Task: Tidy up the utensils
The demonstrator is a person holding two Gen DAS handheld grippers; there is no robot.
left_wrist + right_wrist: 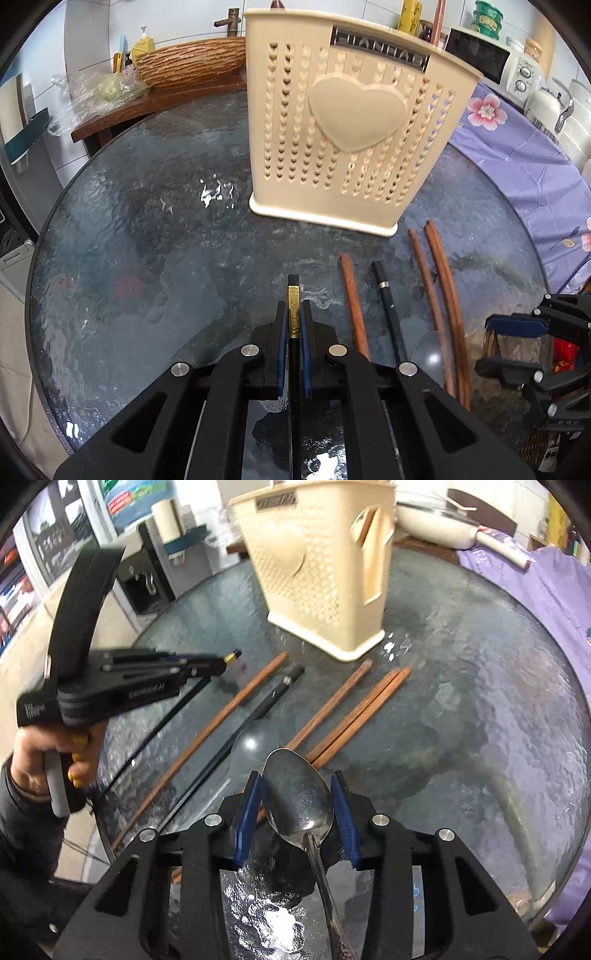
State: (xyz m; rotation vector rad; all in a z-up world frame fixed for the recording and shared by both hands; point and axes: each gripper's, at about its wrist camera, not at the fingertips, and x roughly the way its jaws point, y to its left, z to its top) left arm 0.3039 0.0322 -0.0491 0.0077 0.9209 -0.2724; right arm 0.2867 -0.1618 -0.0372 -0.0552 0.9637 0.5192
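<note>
My left gripper (294, 325) is shut on a black chopstick with a gold band (293, 314) and holds it above the glass table; it shows in the right wrist view (221, 663) at the left. My right gripper (297, 794) is shut on the bowl of a metal spoon (301, 801) and holds it above the table. The cream perforated utensil holder (343, 122) stands upright ahead, also in the right wrist view (317, 565). Several brown wooden chopsticks (351, 712) and another black chopstick (388, 306) lie on the table in front of it.
The round glass table (147, 229) has a purple floral cloth (524, 155) at the right. A wooden basin (192, 62), bottles and a microwave (495, 59) stand behind. A white pan (439, 520) lies at the back in the right wrist view.
</note>
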